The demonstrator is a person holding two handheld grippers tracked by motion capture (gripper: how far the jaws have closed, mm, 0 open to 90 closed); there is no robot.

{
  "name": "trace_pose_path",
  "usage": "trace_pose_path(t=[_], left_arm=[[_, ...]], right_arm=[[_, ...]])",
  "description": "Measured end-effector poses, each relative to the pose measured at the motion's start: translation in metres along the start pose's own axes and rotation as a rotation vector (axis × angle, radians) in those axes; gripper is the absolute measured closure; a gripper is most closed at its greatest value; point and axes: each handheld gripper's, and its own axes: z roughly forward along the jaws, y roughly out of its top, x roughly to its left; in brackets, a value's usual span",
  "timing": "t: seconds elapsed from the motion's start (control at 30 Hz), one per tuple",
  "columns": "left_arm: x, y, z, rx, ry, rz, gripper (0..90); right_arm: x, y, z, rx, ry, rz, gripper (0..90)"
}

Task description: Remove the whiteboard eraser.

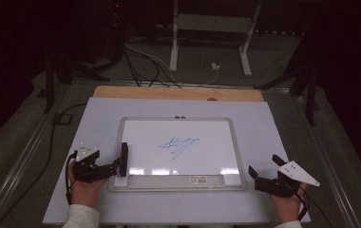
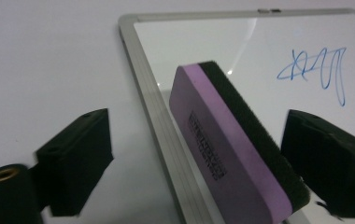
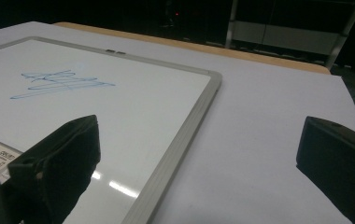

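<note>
Slippage looked the likeliest trouble: the purple foam whiteboard eraser with its black felt face (image 2: 234, 149) stood on its long edge between the jaws of the left gripper (image 1: 117, 167), at the left rim of the small aluminium-framed whiteboard (image 1: 235, 142), and the jaws stood apart around it, with a clear gap on the purple side and the far pad near the felt, so nothing was clamped yet. If the pads met it off-centre or at a slant, the soft block could tip, squirm out, or be pushed along the smooth frame rather than picked up. A grip taken too low might also catch the ridged metal rim beneath it. The eraser was a rounded oblong, matte and spongy on the purple body with a printed black label, fibrous and dark on the wiping face. The board's surface was glossy white, throwing back streaks of light, and carried a blue marker scribble (image 1: 178, 145) near its middle, well apart from the eraser; a barcode sticker sat on the lower tray. The board lay on a pale, flat tabletop sheet (image 1: 74, 199) over a wooden board. The right gripper (image 1: 264, 178) rested near the board's lower right corner, its blocky black jaws spread wide with nothing between them.
</note>
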Motion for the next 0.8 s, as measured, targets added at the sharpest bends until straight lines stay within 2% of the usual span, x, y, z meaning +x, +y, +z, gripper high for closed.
trace_pose_path(t=[0.13,0.33,0.6,0.67,0.8], left_arm=[[-0.004,-0.001,0.004,0.021,-0.010,0.019,17.3],[-0.005,-0.001,0.005,0.042,-0.064,0.023,32.9],[-0.016,0.000,0.014,0.070,-0.114,0.019,32.8],[-0.018,0.000,0.016,0.075,-0.113,0.032,32.7],[-0.017,-0.003,0.018,0.087,-0.117,0.008,33.5]], right_arm=[[0.001,0.000,0.000,0.003,0.001,-0.003,0.0],[0.001,0.000,0.001,0.004,0.002,-0.005,0.0],[0.000,0.000,0.000,0.003,-0.003,-0.006,0.0],[0.000,0.000,-0.001,0.003,-0.004,-0.006,0.0],[-0.001,0.001,-0.002,-0.004,-0.004,-0.003,0.0]])
